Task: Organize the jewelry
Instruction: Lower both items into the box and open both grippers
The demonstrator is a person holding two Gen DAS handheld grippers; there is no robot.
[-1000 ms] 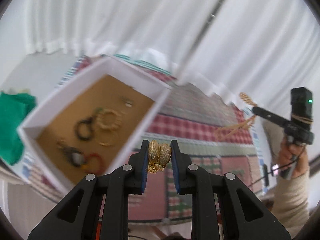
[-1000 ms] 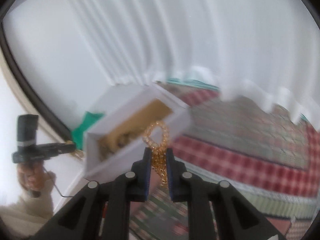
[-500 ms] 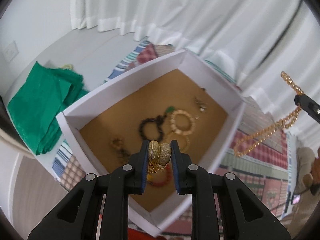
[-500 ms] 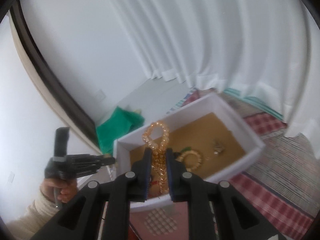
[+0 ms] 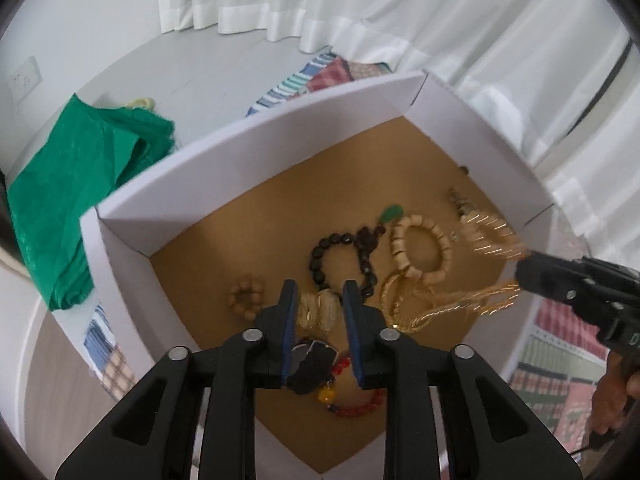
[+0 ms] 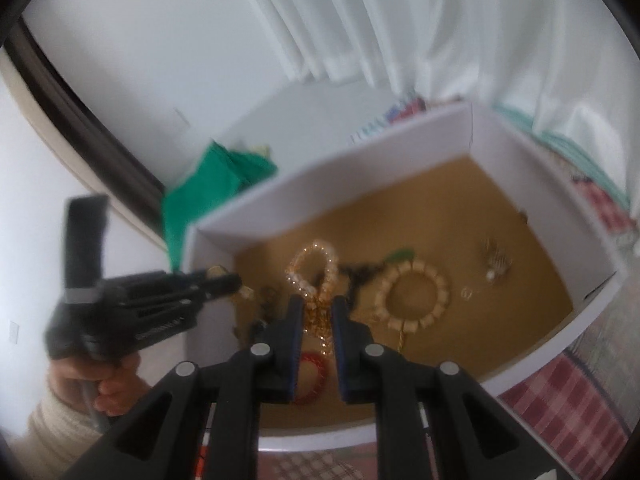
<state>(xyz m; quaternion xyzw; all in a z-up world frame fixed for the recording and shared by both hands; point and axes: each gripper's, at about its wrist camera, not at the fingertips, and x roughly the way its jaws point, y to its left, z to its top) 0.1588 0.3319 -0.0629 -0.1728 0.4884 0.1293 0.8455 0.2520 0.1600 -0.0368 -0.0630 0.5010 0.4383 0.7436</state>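
Gold pavé earrings (image 5: pixel 319 311), two rounded lumps, are seen loose between the left gripper (image 5: pixel 319 312) jaws, which have just been opening and stand narrowly parted above the white box (image 5: pixel 256 144). Amber bead strand (image 6: pixel 316 280) is clamped in the right gripper (image 6: pixel 316 320). Black bracelet (image 5: pixel 340 260) and cream bracelet (image 5: pixel 420 248) lie just beyond the left gripper's tips.

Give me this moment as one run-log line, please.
left gripper: just opening, gold earrings between | right gripper: shut on bead necklace | both over box

My left gripper (image 5: pixel 318 312) angles steeply down, jaws just opening; my right gripper (image 6: pixel 314 312) angles down, jaws nearly closed
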